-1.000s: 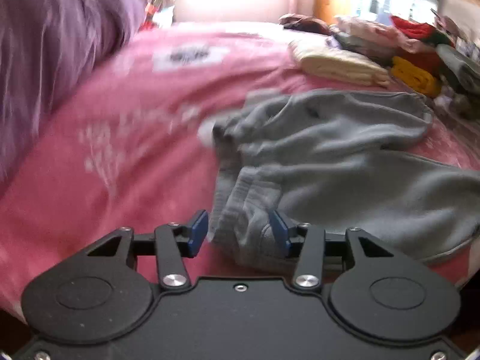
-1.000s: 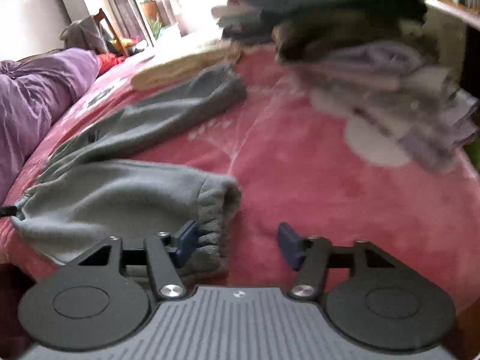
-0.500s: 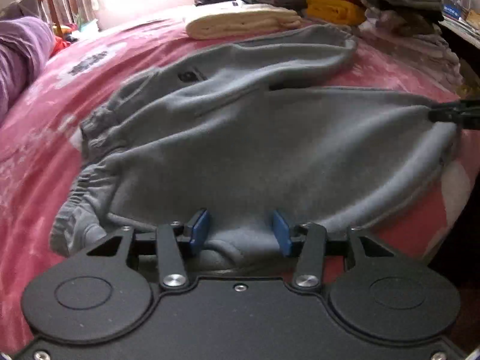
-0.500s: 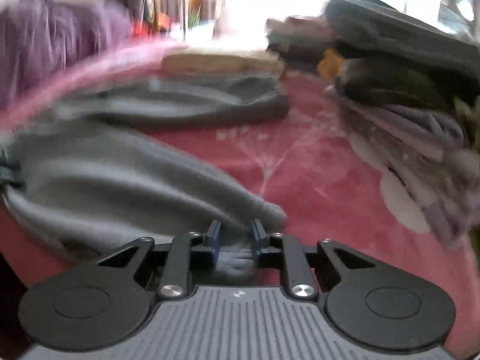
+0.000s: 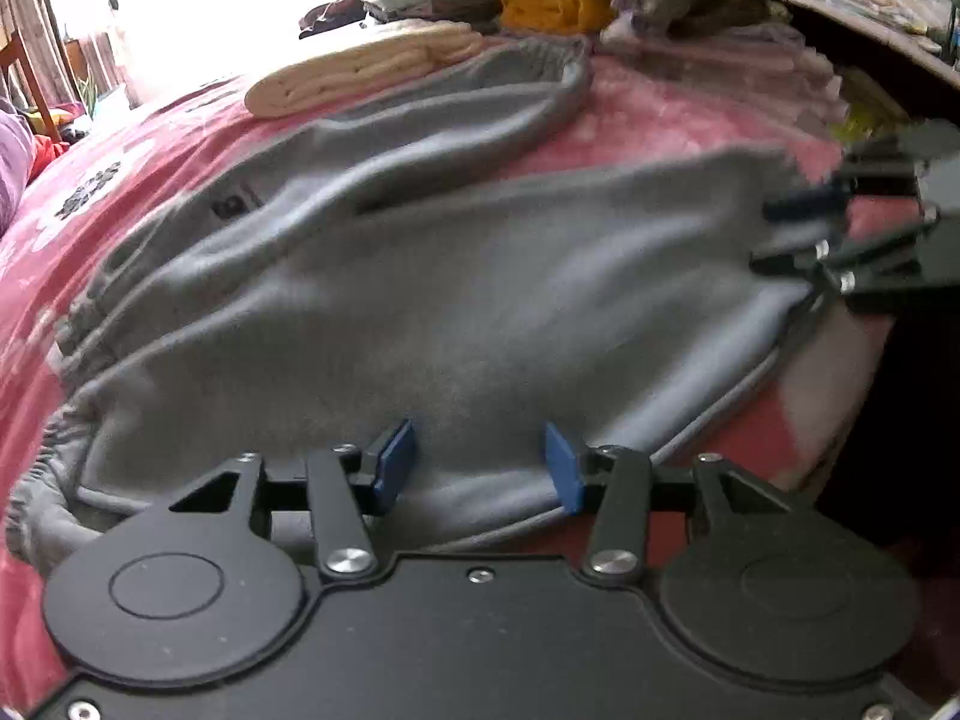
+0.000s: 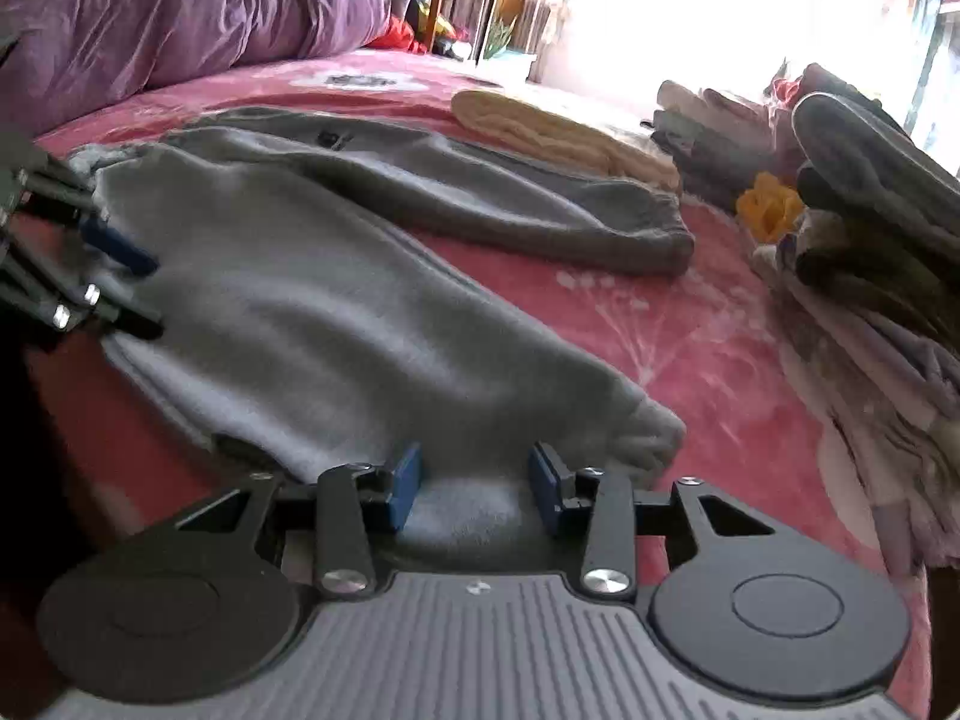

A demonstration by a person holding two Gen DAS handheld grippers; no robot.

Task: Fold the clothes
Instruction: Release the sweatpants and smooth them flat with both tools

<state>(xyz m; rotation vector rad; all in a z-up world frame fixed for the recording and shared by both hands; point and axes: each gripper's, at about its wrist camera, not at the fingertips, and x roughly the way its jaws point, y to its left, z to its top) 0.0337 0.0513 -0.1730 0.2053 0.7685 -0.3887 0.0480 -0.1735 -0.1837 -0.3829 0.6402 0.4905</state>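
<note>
Grey sweatpants (image 5: 456,300) lie spread on a pink flowered blanket (image 5: 660,114). The waistband (image 5: 78,324) is at the left and both legs run to the right. My left gripper (image 5: 478,468) is open at the near edge of the pants, with grey cloth lying between its blue pads. My right gripper (image 6: 475,489) is open at the cuff (image 6: 648,426) of the near leg, and cloth lies between its pads too. The far leg ends in a cuff (image 6: 660,234). Each gripper shows in the other's view: the right gripper (image 5: 798,234) and the left gripper (image 6: 120,282).
A folded cream garment (image 5: 360,72) lies just beyond the far leg. Stacks of folded clothes (image 5: 552,6) line the back and right side of the bed. A purple duvet (image 6: 180,18) is heaped at the far left. The bed edge drops off by the near leg.
My right gripper's fingers were pinched narrow on the cuff half a second ago and now stand wider apart. My left gripper has moved from the waistband corner to the pants' near edge, still open.
</note>
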